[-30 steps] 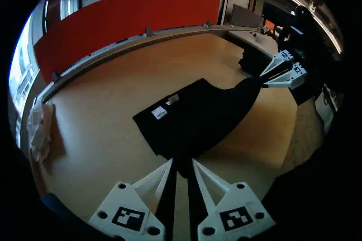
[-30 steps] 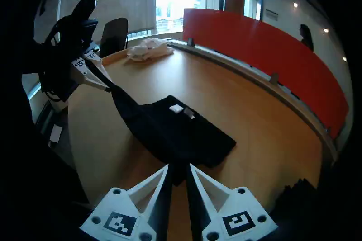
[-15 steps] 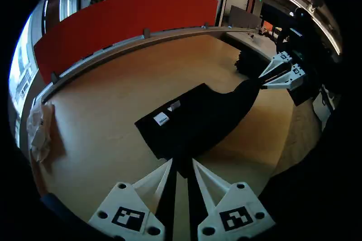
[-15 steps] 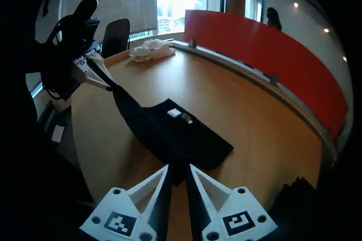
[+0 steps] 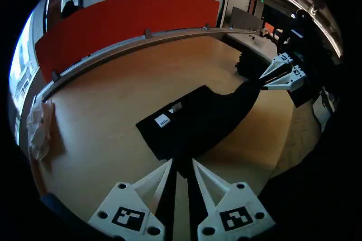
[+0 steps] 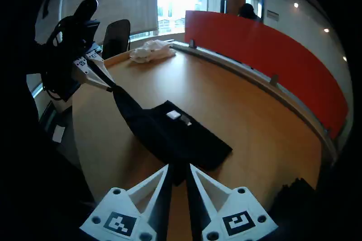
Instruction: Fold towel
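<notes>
A black towel (image 5: 203, 119) with small white tags lies partly on the wooden table (image 5: 104, 105), its near edge lifted and stretched between both grippers. My left gripper (image 5: 182, 168) is shut on one corner at the bottom of the left gripper view. The right gripper (image 5: 262, 82) pinches the other corner at the right of that view. In the right gripper view my right gripper (image 6: 179, 174) is shut on its corner of the towel (image 6: 181, 134), and the left gripper (image 6: 111, 88) holds the far corner at the left.
A crumpled white cloth (image 5: 38, 128) lies at the table's left end, also seen as the white cloth (image 6: 151, 50). A red partition (image 5: 126, 19) runs along the far edge. Dark office chairs (image 6: 113, 35) stand by the window. A dark pile (image 5: 251, 62) sits at the table's right end.
The towel's flat part has shifted slightly over the table while both grippers keep their corners. A person behind the red partition has walked along it.
</notes>
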Tool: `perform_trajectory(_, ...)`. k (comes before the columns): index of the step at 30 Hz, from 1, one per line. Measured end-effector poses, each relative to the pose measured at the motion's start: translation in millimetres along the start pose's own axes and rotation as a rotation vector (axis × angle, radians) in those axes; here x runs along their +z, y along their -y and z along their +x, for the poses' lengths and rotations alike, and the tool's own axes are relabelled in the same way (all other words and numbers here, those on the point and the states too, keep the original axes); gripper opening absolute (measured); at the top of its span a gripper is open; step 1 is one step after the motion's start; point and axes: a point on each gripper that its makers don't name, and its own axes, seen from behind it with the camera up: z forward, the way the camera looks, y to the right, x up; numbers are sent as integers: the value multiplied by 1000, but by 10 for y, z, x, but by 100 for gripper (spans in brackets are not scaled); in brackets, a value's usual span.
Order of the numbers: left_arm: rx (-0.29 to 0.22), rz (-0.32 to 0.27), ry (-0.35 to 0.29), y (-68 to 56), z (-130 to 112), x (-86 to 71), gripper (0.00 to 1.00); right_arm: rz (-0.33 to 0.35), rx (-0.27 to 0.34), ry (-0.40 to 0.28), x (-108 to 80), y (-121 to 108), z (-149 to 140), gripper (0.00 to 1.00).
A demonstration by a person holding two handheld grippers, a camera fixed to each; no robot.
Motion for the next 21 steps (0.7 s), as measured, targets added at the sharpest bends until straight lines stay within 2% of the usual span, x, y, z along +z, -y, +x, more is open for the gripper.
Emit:
perform_trajectory(5,-2,10,-3,42,23,55,15,-1,-11,8,64,-45,7,19)
perform_trajectory(9,-18,19,-1,121,52,156,15,-3,-15,14,163,-133,23,19)
perform_trajectory(15,-58,28,16,276,79,376,15,-14,-12,38,358,-325,12,19)
perform_trajectory(21,-62,44,38,409,76,620,15,-26,-9,66,543,-503,-25,19)
